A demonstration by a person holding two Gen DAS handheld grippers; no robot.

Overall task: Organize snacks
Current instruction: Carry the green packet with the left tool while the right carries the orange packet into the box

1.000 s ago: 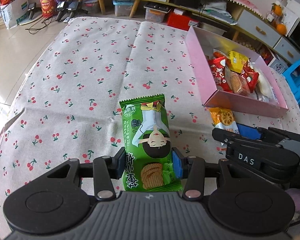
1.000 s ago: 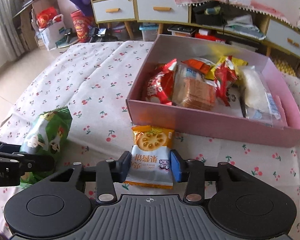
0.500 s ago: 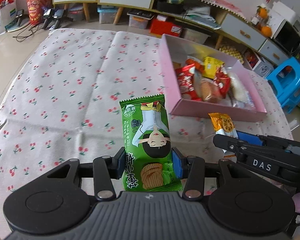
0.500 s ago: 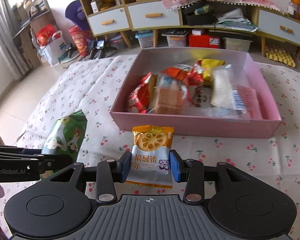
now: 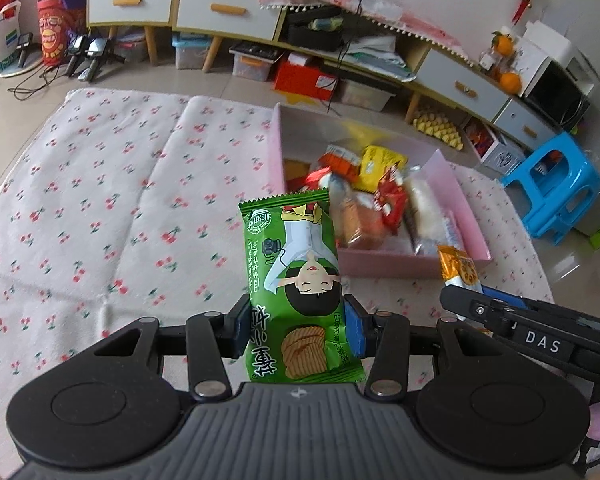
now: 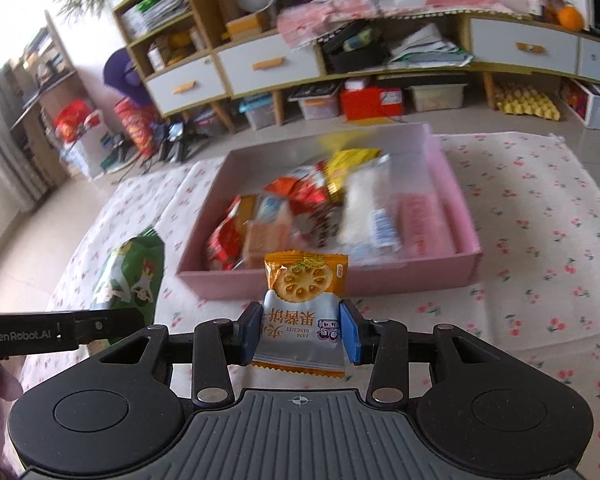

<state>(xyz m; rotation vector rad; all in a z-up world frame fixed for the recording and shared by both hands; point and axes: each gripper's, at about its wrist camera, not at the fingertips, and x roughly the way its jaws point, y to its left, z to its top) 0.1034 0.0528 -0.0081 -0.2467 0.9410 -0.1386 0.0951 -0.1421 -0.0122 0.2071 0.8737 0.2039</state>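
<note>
The right tool (image 6: 300,330), clenched on the biscuit packet (image 6: 304,304), has the pink box (image 6: 412,276) straight ahead, nearer than the left tool (image 5: 296,326) gripping the green packet (image 5: 296,280).

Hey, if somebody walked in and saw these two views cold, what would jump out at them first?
First, the green snack packet clamped in the left claw, held above the cherry-print cloth. Next, the orange jam biscuit packet pinched in the right claw, just short of the pink box. That box, ahead of both claws, already holds a jumble of red, yellow and clear wrappers.
</note>
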